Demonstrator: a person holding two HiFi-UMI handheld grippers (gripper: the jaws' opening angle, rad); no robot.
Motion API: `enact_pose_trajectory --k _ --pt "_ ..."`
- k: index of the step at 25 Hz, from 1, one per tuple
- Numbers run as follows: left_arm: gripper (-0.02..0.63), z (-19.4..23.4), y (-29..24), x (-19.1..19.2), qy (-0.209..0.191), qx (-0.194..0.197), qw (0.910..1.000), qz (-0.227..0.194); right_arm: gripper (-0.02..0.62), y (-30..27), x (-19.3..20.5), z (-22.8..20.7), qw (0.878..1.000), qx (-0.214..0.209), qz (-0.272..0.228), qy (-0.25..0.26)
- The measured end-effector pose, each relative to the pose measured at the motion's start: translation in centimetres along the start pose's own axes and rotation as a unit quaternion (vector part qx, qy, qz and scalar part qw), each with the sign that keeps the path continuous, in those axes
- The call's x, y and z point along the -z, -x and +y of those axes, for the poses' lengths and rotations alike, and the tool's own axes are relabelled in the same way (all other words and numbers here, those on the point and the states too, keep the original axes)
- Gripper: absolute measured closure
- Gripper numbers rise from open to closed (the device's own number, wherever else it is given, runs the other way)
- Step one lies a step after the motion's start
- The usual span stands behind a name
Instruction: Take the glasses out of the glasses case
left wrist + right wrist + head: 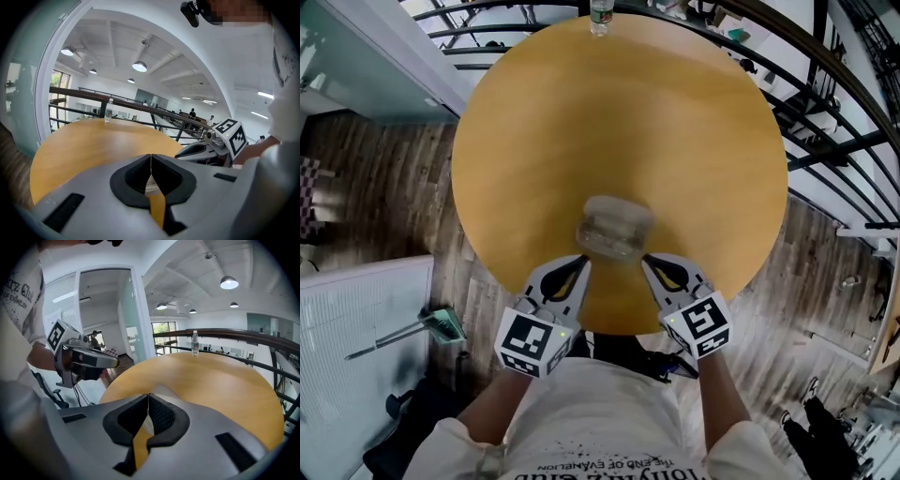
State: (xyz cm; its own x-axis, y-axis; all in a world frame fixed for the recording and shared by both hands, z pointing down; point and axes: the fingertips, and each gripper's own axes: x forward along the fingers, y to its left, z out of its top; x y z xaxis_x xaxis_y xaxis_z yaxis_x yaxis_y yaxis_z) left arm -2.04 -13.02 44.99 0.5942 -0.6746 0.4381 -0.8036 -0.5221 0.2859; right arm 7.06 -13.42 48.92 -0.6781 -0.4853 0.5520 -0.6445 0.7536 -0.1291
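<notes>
A pale, translucent glasses case (614, 228) lies on the round wooden table (675, 131), near its front edge, and looks blurred. My left gripper (584, 261) points at the case's near left corner and my right gripper (644, 259) at its near right corner. In both gripper views the jaws meet at the tips: left gripper (150, 159), right gripper (148, 399). A grey edge of the case (163, 390) shows just past the right jaws. Whether either gripper touches the case is unclear. No glasses are in view.
A water bottle (600, 17) stands at the table's far edge, next to a dark railing (825, 103). A white cabinet (356, 328) and a green dustpan (443, 324) sit on the wooden floor at the left.
</notes>
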Motion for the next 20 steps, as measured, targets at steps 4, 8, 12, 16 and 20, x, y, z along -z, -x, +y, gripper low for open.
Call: enact_pose_trajectory --k 4,8,12,16,20 --pt "0.581 0.8 -1.0 0.8 0.006 -0.002 1.0000 0.007 0.568 -1.8 0.9 -0.6 1.000 -0.010 0.018 0.016" --pt "0.580 1.5 -2.2 1.5 0.011 -0.003 0.9998 0.015 0.568 -3.5 1.8 -1.5 0.999 -0.024 0.031 0.014" --pt "0.581 2.1 -3.1 2.2 0.016 -0.002 0.9997 0.021 0.568 -4.9 2.9 -2.0 0.998 -0.034 0.046 0.011" --pt "0.581 2.5 -3.7 2.8 0.021 -0.002 0.9994 0.028 0.568 -5.9 3.8 -2.3 0.997 -0.043 0.058 0.010" --pt "0.581 3.0 -4.3 3.3 0.025 -0.004 0.9993 0.028 0.568 -6.9 4.4 -2.6 0.996 -0.054 0.067 0.015"
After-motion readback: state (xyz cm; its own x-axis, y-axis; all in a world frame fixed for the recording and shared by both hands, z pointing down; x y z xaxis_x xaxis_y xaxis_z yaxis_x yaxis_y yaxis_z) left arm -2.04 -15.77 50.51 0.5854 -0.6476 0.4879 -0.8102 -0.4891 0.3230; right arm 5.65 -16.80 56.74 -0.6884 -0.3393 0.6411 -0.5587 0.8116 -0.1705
